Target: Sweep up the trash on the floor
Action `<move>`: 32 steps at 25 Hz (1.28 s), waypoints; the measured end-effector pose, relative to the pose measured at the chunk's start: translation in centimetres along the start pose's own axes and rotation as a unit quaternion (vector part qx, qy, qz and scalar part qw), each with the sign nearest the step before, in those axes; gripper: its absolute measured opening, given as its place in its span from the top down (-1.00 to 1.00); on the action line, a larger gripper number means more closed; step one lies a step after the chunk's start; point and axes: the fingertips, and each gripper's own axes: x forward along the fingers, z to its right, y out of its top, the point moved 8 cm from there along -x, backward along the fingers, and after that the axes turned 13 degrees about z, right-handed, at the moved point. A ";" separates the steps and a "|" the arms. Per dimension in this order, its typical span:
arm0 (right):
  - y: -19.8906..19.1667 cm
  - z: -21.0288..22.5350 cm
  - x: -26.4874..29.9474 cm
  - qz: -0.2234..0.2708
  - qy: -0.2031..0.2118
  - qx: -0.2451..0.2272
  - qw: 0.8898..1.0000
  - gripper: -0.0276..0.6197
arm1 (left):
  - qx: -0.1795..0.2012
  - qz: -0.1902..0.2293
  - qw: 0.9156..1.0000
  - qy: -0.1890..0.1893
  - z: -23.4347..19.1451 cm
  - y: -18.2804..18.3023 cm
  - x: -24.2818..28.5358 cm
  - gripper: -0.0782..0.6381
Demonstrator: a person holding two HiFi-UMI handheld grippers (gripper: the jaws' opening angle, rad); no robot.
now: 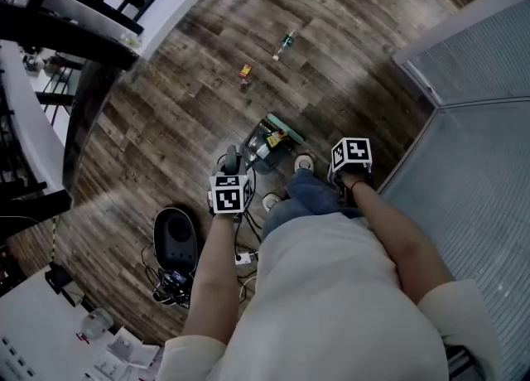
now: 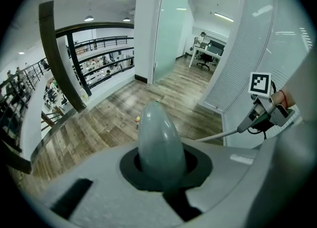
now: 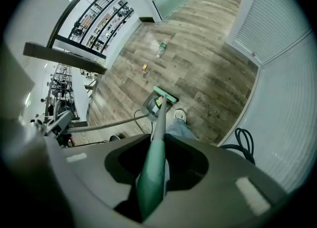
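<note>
Broom handle [image 3: 152,170] clamped between right gripper [image 3: 159,150] jaws.

Head view: high, steeply down on wood floor [image 1: 182,114], wearer's torso [image 1: 331,288] filling lower frame. Right gripper view: close along green handle [image 3: 151,172], tilted down at same floor; both share bottle [image 1: 284,45], upper centre. Left gripper view: near level, facing glass partition [image 2: 171,24]

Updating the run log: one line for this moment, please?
left claw: shut on dustpan handle | right claw: shut on broom handle | bottle, small yellow item: on floor, unswept
</note>
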 end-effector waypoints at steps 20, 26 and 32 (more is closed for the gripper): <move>-3.5 -4.0 -0.3 -0.051 0.028 -0.059 0.997 0.61 | -0.002 0.003 1.000 -0.004 -0.2 -0.3 -0.4 0.72; -3.0 -3.5 -1.1 -0.049 0.029 -0.063 0.996 0.61 | -0.001 0.004 1.000 -0.003 -0.4 -0.4 -0.5 0.72; -2.3 -2.8 -1.9 -0.047 0.032 -0.081 0.995 0.61 | -0.001 0.003 1.000 -0.001 -0.2 -0.3 -0.4 0.73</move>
